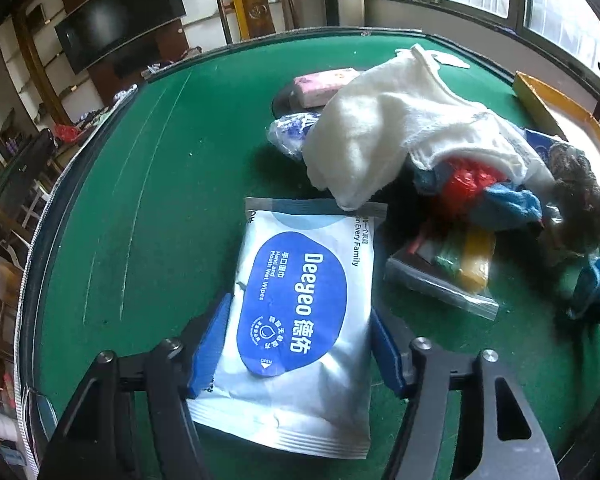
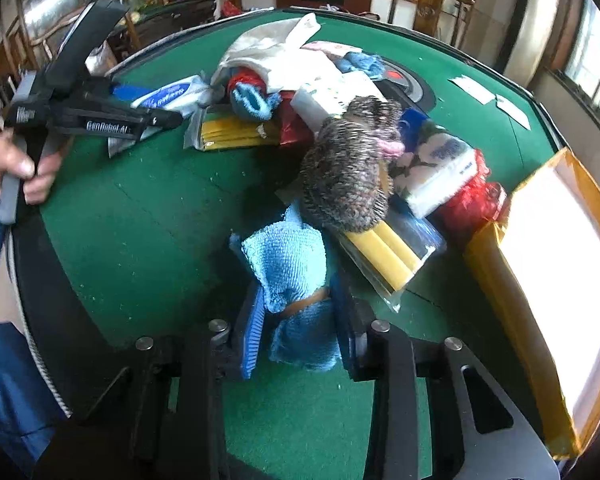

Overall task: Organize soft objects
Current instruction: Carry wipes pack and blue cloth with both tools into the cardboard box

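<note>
My left gripper (image 1: 300,340) is shut on a white and blue Deeyeo wet wipes pack (image 1: 296,320), held between its blue pads over the green table (image 1: 140,208). My right gripper (image 2: 300,320) is shut on a rolled light blue cloth (image 2: 290,276) just above the felt. A pile of soft things lies beyond: a white towel (image 1: 396,128), a speckled knit hat (image 2: 344,176), a red bag (image 2: 472,200), a floral tissue pack (image 2: 436,164) and a clear bag of yellow cloths (image 2: 388,252). The left gripper and wipes pack (image 2: 168,96) also show in the right wrist view.
A yellow open box (image 2: 556,280) stands at the right edge of the table. Another bag of yellow cloths (image 2: 232,132) lies at the pile's left. Paper cards (image 2: 488,96) lie at the far right. Chairs, shelves and a TV surround the table.
</note>
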Motion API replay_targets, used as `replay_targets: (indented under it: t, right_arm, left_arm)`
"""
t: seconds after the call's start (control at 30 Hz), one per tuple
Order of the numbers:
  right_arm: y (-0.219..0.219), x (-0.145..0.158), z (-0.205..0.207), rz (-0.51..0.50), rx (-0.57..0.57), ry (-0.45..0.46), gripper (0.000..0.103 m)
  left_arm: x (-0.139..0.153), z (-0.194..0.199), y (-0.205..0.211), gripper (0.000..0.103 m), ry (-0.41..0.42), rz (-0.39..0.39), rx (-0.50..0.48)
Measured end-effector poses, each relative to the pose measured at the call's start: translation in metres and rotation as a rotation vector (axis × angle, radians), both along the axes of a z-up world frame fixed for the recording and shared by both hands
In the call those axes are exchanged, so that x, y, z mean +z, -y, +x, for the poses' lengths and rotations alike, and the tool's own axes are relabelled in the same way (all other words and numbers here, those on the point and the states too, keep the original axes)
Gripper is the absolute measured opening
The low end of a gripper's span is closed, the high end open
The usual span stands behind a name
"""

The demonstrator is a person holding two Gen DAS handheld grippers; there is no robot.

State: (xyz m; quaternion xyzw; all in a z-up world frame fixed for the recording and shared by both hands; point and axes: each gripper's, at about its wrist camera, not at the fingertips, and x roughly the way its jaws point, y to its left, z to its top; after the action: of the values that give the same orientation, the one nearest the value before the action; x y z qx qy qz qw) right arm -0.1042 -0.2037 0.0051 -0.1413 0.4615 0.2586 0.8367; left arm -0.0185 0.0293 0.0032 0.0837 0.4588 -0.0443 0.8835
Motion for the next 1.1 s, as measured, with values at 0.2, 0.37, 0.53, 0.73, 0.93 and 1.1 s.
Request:
replay_targets:
  t: [0.2, 0.37, 0.53, 0.73, 0.93, 1.1]
  right_arm:
    - [0.014, 0.015, -0.006, 0.161, 0.02, -0.04, 0.03]
    - [0.016, 0.032, -0.013, 0.277, 0.04, -0.029, 0.03]
    - [0.023, 0.046, -0.011, 0.353, 0.011, 0.003, 0.03]
    - [0.054, 0.05, 0.006, 0.418, -0.121, 0.022, 0.03]
    - [0.11, 0.052, 0.032, 0.515, -0.332, 0.015, 0.03]
    - [0.161, 0.054, 0.057, 0.588, -0.518, 0.004, 0.03]
  left_arm:
    - [0.009, -0.019, -0.012, 0.063, 0.01, -0.116, -0.002]
    - [0.029, -0.032, -0.011, 0.063, 0.063, -0.161, -0.025]
    - [0.06, -0.041, 0.008, 0.063, 0.137, -0.183, -0.092]
    - [0.083, -0.033, 0.056, 0.063, 0.17, -0.202, -0.192]
    - [0.086, -0.013, 0.121, 0.063, 0.146, -0.218, -0.287]
    - [0.084, 0.009, 0.178, 0.063, 0.12, -0.222, -0.323]
